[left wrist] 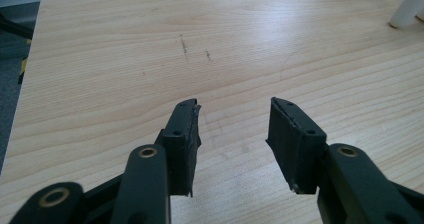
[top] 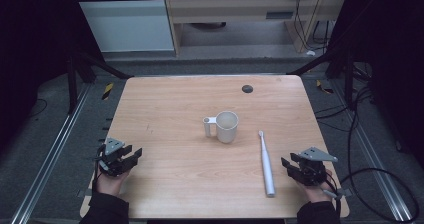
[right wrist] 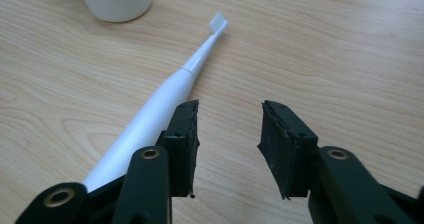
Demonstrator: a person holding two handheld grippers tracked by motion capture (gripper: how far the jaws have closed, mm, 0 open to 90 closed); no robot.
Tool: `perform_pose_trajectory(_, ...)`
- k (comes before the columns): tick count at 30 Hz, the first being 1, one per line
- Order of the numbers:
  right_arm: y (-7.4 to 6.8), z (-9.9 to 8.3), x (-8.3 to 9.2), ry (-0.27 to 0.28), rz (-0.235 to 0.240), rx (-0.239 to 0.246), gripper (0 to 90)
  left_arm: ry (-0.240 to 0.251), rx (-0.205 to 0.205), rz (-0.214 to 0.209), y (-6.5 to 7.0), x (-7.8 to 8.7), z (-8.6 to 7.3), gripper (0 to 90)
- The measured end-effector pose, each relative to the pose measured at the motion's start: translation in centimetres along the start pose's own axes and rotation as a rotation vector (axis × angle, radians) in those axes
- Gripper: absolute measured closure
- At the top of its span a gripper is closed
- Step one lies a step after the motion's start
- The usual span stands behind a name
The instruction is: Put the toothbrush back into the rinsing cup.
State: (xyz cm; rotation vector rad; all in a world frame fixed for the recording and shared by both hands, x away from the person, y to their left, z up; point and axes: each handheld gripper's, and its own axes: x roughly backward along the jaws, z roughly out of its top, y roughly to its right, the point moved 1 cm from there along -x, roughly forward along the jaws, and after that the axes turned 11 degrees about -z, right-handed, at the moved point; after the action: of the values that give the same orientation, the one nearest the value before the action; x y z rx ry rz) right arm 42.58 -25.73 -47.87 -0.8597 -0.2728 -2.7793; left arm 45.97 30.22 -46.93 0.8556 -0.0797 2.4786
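**Tabletop with toothbrush, mug and two idle grippers**

Surface: pale wooden table, light grain, rounded corners, faint dark scuffs in the left gripper view. Small dark round disc near the far edge, right of centre.

Toothbrush: white, electric type, lying flat on the right half of the table, head toward the far side, handle end toward the near edge. Just beside the right gripper, on its inner side; in the right gripper view, running past the outside of one jaw, not between the two.

Mug: white, upright, near the table's middle, with a small white upright piece touching its left side. Apart from the brush head, up and to its left.

Left gripper: hand-held, low over the near left corner, jaws parted, nothing between them, bare wood ahead.

Right gripper: hand-held, low over the near right corner, jaws parted, nothing gripped.

Room: dim. Grey floor around the table, metal rails along both sides, dark frame struts at the far corners, yellow-and-black tape marks on the floor. Black cables coiled at right. Pale panel and light wooden cabinet beyond the far edge.
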Motion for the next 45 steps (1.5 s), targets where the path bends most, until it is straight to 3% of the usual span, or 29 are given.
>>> perform_pose_trajectory(7,-1.2,0.2,0.5,-0.003,0.047,0.007,65.9,-0.010,-0.005,-0.007,0.1,0.0,0.0,60.8)
perform_pose_trajectory(17,-1.7,0.4,0.0,-0.007,0.059,0.011,75.5,-0.022,-0.015,-0.017,0.2,-0.1,0.1,67.8)
perform_pose_trajectory(32,-1.9,1.4,-3.1,-0.038,0.037,0.014,89.3,-0.039,-0.035,-0.012,0.3,-0.3,0.1,71.3)
perform_pose_trajectory(45,-2.6,2.2,-6.0,-0.097,0.047,0.024,89.9,-0.050,-0.053,-0.007,0.3,-0.4,0.1,72.5)
